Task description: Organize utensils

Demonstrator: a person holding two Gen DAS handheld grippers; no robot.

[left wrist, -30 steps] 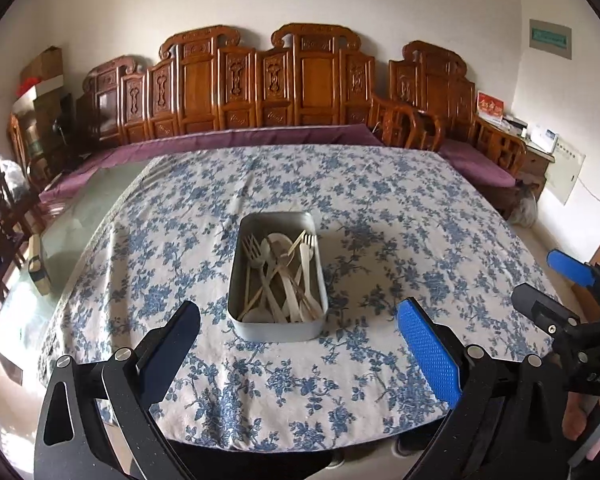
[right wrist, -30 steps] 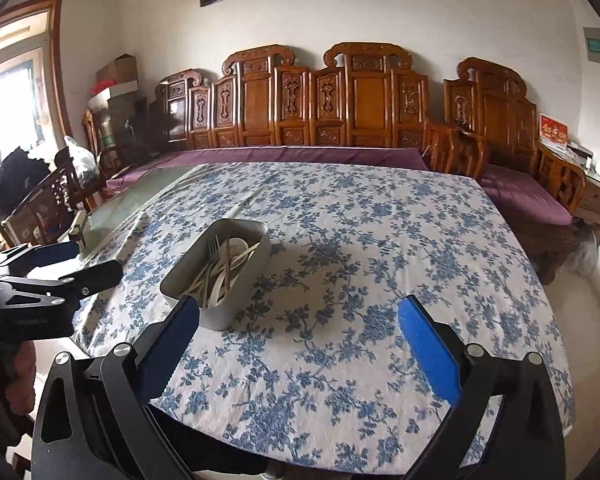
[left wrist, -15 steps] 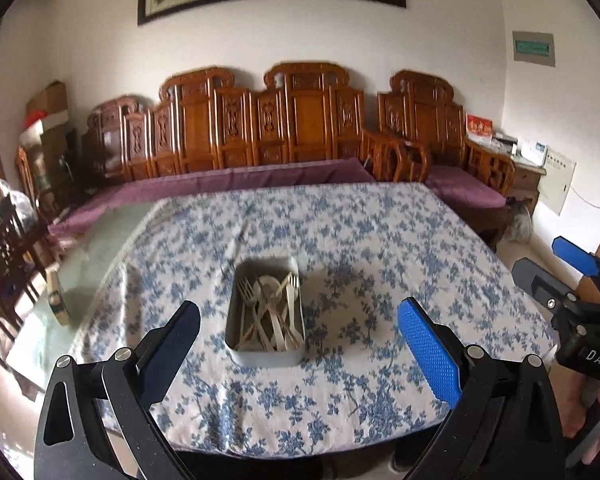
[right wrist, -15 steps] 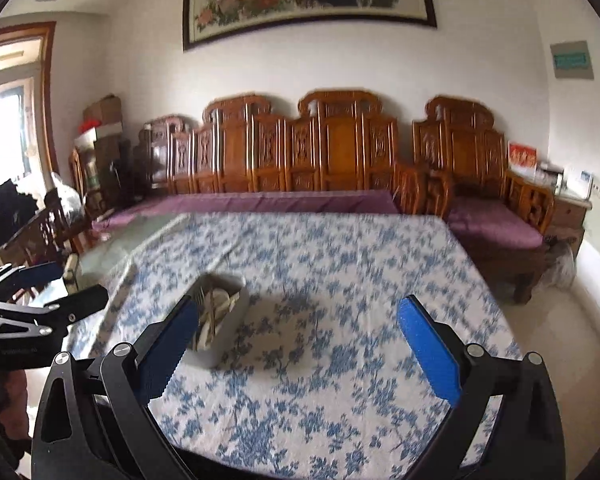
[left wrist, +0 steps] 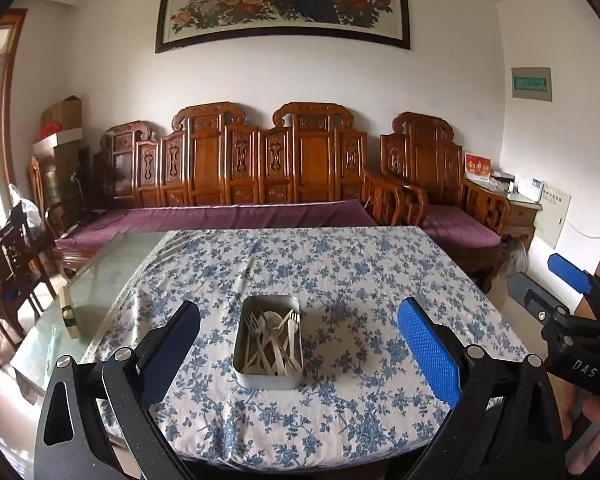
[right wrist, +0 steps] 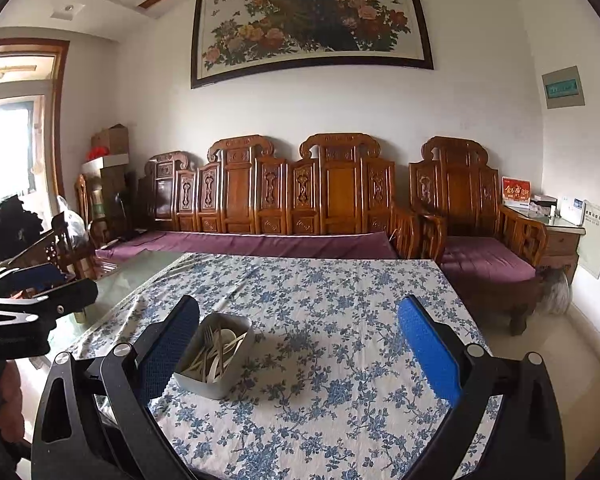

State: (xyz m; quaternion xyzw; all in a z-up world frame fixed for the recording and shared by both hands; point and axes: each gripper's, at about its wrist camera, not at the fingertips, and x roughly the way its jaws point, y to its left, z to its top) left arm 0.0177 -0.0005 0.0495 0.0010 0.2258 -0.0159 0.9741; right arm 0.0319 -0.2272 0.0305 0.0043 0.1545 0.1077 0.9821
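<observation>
- A metal tin point(left wrist: 268, 344) stands on the tabletop point(left wrist: 340, 264), toward its near edge and a little left of the middle; the tabletop wears a white cloth printed with blue flowers.
- Inside the tin lies a loose heap of pale utensils point(left wrist: 274, 340): forks and at least one spoon, crossing one another, with their heads mostly toward the far end.
- The left gripper point(left wrist: 298, 344) hangs above the near edge of the tabletop, its jaws spread wide and holding nothing; in its own view the tin sits between the two blue pads, touched by neither.
- The right gripper point(right wrist: 298, 348) is likewise held over the near edge, jaws wide apart and empty; from its camera the tin point(right wrist: 214, 354) shows just beside the left pad, well left of the middle.
- Each gripper shows at the edge of the other's view, to the right for the left camera and to the left for the right camera, with part of a hand point(left wrist: 596, 436) gripping the handle.
- At the left, the cloth ends and bare glass point(left wrist: 100, 276) shows.
- Beyond the far edge stands a carved wooden sofa point(left wrist: 260, 168) with purple cushions, under a framed flower painting point(left wrist: 284, 0) on the white wall.
</observation>
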